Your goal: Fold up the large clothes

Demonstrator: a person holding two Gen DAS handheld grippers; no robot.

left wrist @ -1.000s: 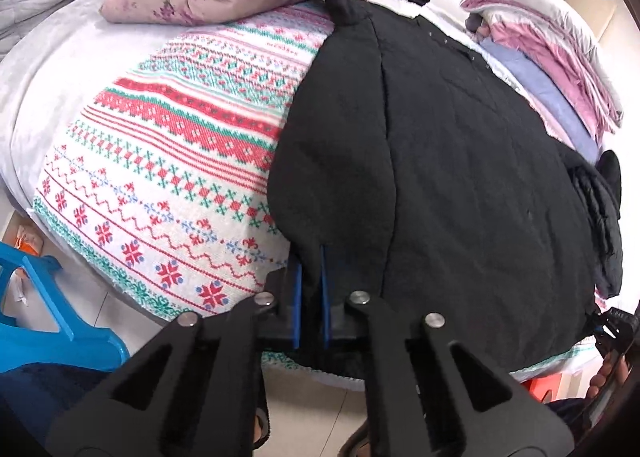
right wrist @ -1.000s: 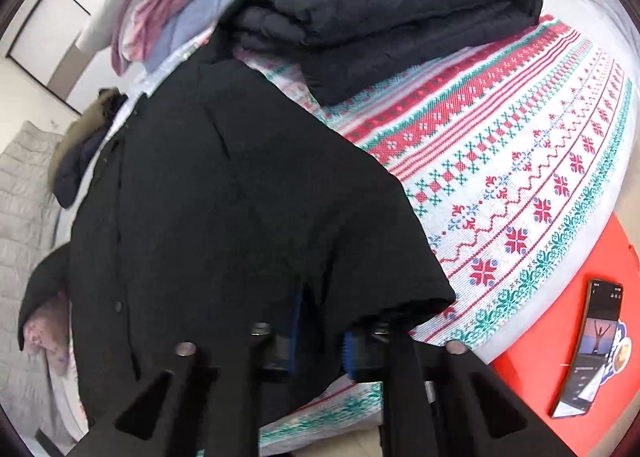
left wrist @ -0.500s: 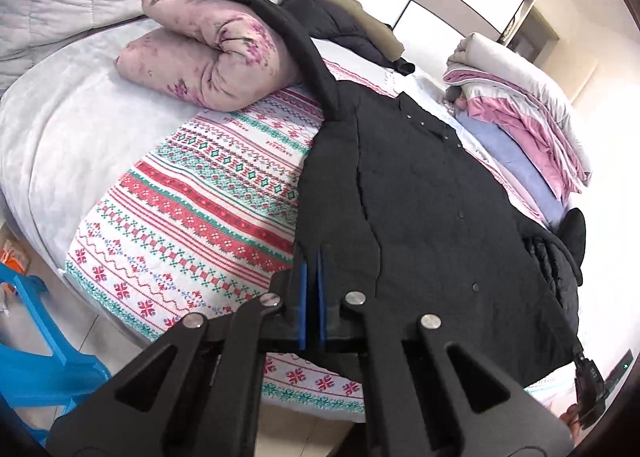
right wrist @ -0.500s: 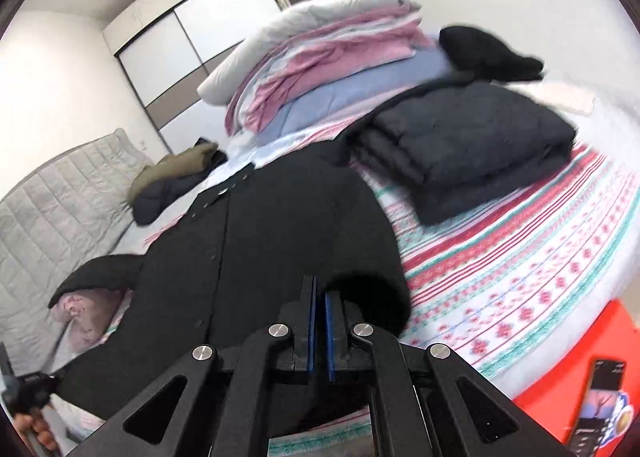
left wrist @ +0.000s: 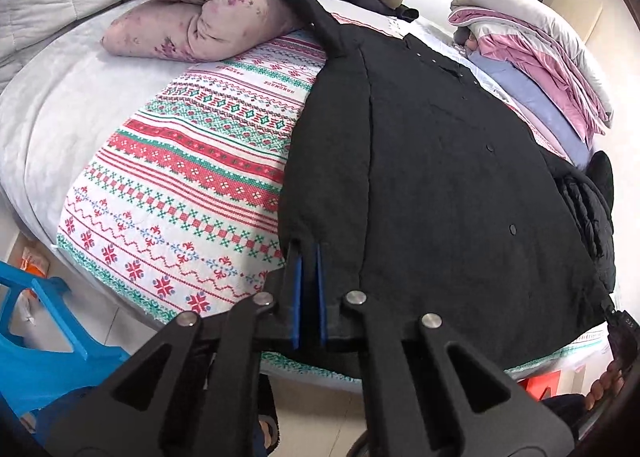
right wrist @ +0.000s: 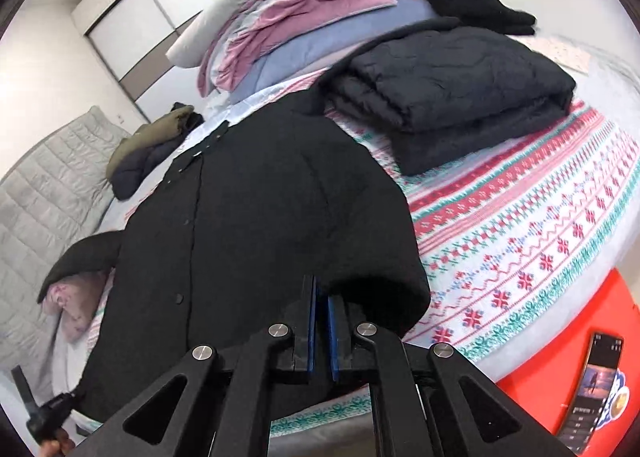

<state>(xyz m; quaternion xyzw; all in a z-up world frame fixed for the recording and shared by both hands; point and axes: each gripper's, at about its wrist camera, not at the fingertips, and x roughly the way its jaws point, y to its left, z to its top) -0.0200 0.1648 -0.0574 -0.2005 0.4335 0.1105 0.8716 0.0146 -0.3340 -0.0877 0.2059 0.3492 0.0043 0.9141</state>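
Holding the black coat (left wrist: pixel 440 177) by its hem corners, left gripper (left wrist: pixel 309 257) and right gripper (right wrist: pixel 321 299) both clamped on cloth; next, probably carrying the hem toward the collar over the bed (left wrist: pixel 168 193)

left gripper (left wrist: pixel 308 257): you hold it angled down, jaws nearly closed, pinching the coat (left wrist: pixel 440 177) hem | right gripper (right wrist: pixel 321 297): angled down, jaws nearly closed, clamped on the hem's other corner | your hand (left wrist: pixel 604 385): fingers show at the right edge, left view

Patterned blanket (left wrist: pixel 192 177) lies free left; folded jacket (right wrist: pixel 460 89) blocks right.
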